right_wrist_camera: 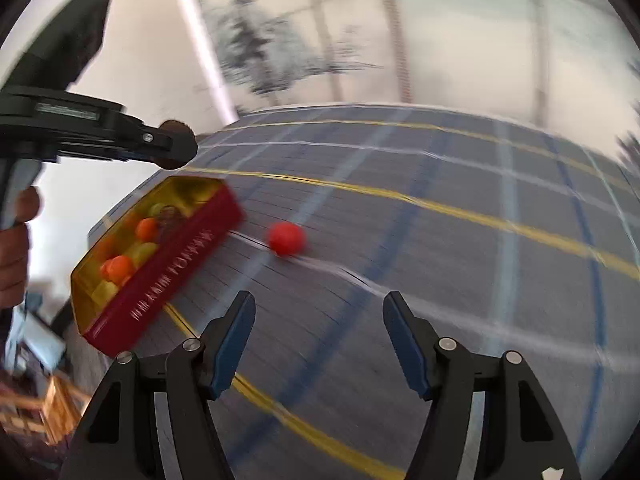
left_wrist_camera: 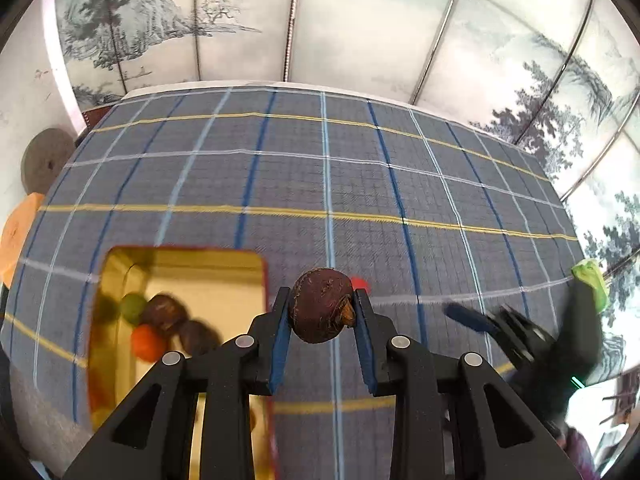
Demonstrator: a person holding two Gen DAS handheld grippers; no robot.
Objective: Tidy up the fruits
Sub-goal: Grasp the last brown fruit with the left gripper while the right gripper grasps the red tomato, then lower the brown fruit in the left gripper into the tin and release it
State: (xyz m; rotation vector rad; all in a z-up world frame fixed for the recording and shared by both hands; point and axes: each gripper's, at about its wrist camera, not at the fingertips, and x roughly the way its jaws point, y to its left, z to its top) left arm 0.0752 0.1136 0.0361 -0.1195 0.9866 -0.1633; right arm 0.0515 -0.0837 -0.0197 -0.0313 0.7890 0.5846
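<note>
My left gripper (left_wrist_camera: 322,312) is shut on a dark brown round fruit (left_wrist_camera: 320,304), held above the plaid cloth just right of the red tin (left_wrist_camera: 264,280). The tin's gold inside holds several fruits, green, orange and brown. In the right wrist view the same tin (right_wrist_camera: 176,256) lies at the left, and the left gripper (right_wrist_camera: 176,146) hangs above it with the brown fruit (right_wrist_camera: 172,125). A small red fruit (right_wrist_camera: 286,238) lies on the cloth right of the tin, partly hidden behind the brown fruit in the left wrist view. My right gripper (right_wrist_camera: 319,332) stands open over bare cloth, short of the red fruit.
The table wears a grey-blue plaid cloth (left_wrist_camera: 360,184) with yellow and white lines. A painted screen (left_wrist_camera: 360,20) backs the table. Grey and orange round pads (left_wrist_camera: 44,160) sit off the left edge. A hand (right_wrist_camera: 16,248) holds the left gripper's handle.
</note>
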